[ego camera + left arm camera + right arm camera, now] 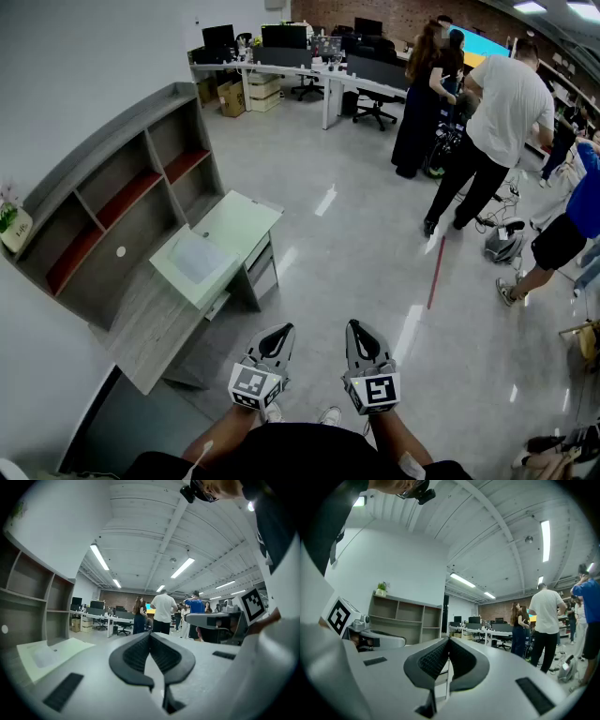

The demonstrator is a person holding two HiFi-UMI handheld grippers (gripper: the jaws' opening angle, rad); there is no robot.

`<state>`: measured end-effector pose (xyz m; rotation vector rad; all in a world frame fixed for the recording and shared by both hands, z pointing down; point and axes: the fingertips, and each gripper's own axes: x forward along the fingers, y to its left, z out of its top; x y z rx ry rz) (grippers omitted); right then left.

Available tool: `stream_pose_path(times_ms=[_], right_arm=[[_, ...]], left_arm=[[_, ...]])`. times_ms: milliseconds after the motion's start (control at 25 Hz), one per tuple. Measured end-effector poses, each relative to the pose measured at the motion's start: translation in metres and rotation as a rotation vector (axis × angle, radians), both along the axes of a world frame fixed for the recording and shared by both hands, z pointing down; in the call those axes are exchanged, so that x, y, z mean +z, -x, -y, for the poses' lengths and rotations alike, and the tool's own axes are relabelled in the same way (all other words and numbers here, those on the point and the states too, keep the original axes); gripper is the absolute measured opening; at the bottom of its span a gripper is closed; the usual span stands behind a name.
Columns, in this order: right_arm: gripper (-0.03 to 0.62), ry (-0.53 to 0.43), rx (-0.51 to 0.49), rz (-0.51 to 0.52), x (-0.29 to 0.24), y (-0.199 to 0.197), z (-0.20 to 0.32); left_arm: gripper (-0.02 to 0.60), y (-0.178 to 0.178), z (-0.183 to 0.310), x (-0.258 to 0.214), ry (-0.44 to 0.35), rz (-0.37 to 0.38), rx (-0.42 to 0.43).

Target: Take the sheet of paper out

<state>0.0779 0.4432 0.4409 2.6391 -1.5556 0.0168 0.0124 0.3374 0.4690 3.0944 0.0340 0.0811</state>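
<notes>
A grey desk (pixel 150 323) with a shelf unit (pixel 112 202) stands at the left, well ahead of both grippers. On its pale green top (pixel 234 220) lies a translucent whitish sheet (pixel 195 259), which the left gripper view shows low at the left (pixel 44 656). My left gripper (pixel 279 330) (pixel 150 634) is held level over the floor, jaws shut and empty. My right gripper (pixel 357 326) (pixel 449 640) hangs beside it, also shut with nothing between its jaws. Neither touches the desk.
Drawers (pixel 262 267) sit under the desk's far end. A small potted plant (pixel 9 220) stands on the shelf top. Several people (pixel 502 122) stand at the back right near office desks (pixel 309 66) and chairs. A red strip (pixel 436 272) marks the floor.
</notes>
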Motion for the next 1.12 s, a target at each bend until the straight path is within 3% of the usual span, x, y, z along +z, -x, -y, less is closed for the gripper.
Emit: stream_pose_path(times_ms=[280, 520, 1120], right_arm=[[0.021, 0.000, 0.000, -0.007, 0.000, 0.003, 0.021], [0.021, -0.058, -0.025, 0.017, -0.004, 0.011, 0.043], [0.021, -0.044, -0.031, 0.007, -0.003, 0.045, 0.117]], left_arm=[[0.006, 0.004, 0.022, 0.000, 0.006, -0.007, -0.004], [0.006, 0.009, 0.045, -0.001, 0.016, -0.020, -0.009], [0.006, 0.053, 0.130, 0.008, 0.015, -0.014, -0.035]])
